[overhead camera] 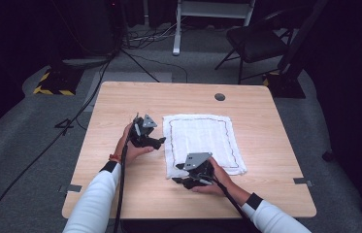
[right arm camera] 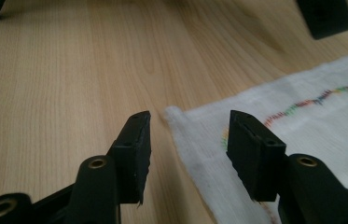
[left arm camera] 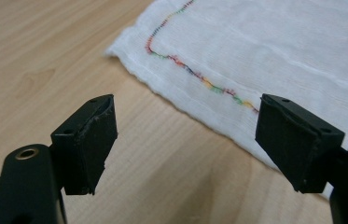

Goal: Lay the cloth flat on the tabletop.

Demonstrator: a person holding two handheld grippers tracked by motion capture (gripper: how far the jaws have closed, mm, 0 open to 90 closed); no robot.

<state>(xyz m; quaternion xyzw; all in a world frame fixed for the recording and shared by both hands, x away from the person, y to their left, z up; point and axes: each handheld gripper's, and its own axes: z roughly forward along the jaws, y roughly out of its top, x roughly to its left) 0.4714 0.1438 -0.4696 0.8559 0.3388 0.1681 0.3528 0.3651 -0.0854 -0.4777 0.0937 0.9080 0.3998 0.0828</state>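
- A white woven cloth with a multicoloured stitched border (overhead camera: 202,141) is laid flat on the light wooden table (overhead camera: 120,194).
- The right gripper (right arm camera: 188,135) is held half-open, empty, its jaws straddling the cloth's near-left corner (right arm camera: 174,113).
- The left gripper (left arm camera: 185,140), wide and empty, is kept just beside the left edge.

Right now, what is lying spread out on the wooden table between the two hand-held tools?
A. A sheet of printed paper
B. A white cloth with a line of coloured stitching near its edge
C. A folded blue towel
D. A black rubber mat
B: the white cloth lies flat on the table, and the left gripper view shows multicoloured stitching running just inside its hem.
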